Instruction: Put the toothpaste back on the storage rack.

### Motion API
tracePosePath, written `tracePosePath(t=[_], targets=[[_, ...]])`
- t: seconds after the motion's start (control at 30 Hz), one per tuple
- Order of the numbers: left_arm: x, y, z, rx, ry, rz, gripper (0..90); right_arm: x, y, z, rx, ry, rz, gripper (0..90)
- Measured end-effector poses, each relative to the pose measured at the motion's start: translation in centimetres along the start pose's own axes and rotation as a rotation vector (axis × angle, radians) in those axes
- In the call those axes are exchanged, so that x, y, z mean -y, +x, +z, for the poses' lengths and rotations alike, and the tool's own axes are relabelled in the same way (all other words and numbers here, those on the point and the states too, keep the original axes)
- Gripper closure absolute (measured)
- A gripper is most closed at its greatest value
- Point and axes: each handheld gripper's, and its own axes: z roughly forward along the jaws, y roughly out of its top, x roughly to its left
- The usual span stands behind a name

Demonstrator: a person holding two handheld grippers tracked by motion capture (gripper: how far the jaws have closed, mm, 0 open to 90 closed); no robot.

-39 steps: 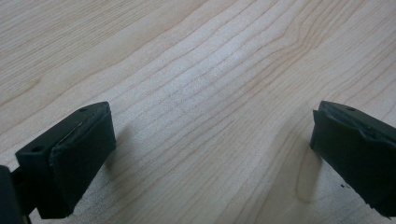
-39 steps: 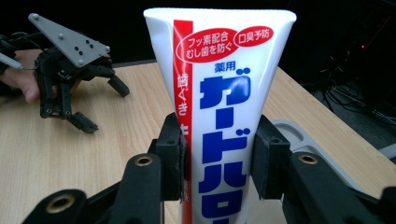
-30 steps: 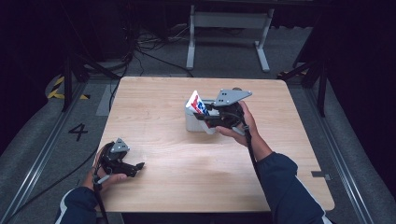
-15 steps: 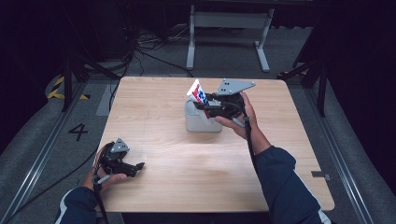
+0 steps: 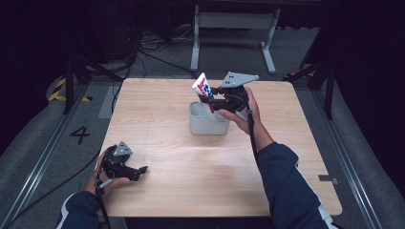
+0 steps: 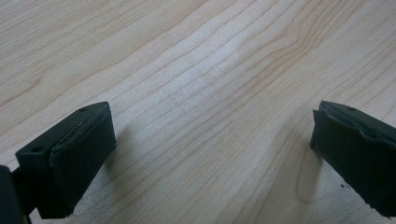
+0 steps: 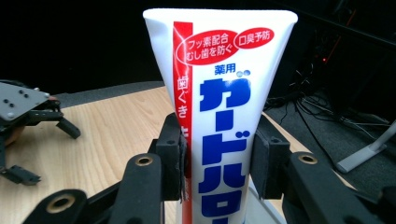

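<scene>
A white toothpaste tube (image 7: 219, 112) with red and blue print stands upright between the jaws of my right gripper (image 7: 217, 158), which is shut on it. In the high view the tube (image 5: 203, 88) pokes out of a pale grey cup (image 5: 206, 125) at the table's middle back, its lower end inside the cup, with the right gripper (image 5: 216, 102) holding it from the right. My left gripper (image 5: 138, 172) rests low at the table's front left, open, with bare wood between its pads (image 6: 79, 158).
The wooden table (image 5: 191, 191) has free room in front of and around the cup. Beyond its far edge stand a metal frame (image 5: 229, 21) and floor cables (image 5: 143, 52). The left gripper (image 7: 28, 116) appears far off in the right gripper view.
The right gripper has carried the toothpaste tube over the cup and lowered its bottom end into it. The left gripper has stayed put.
</scene>
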Motion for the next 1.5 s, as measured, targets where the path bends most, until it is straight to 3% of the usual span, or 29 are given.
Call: tracePosePath(t=[0.27,0.73,1.2,1.5], targets=[[0.0,0.0,0.0,0.000,-0.004,-0.005,0.4,0.5,-1.2,0.8,0.017,-0.001,0.032,62.1],[0.0,0.0,0.0,0.000,-0.003,-0.003,0.4,1.7,-2.1,2.0,0.029,0.010,0.074,61.8],[0.0,0.0,0.0,0.000,-0.003,-0.003,0.4,2.4,-2.7,2.5,0.059,0.038,0.079,61.7],[0.0,0.0,0.0,0.000,-0.004,-0.003,0.4,3.5,-2.5,3.0,0.042,0.068,0.073,61.5]])
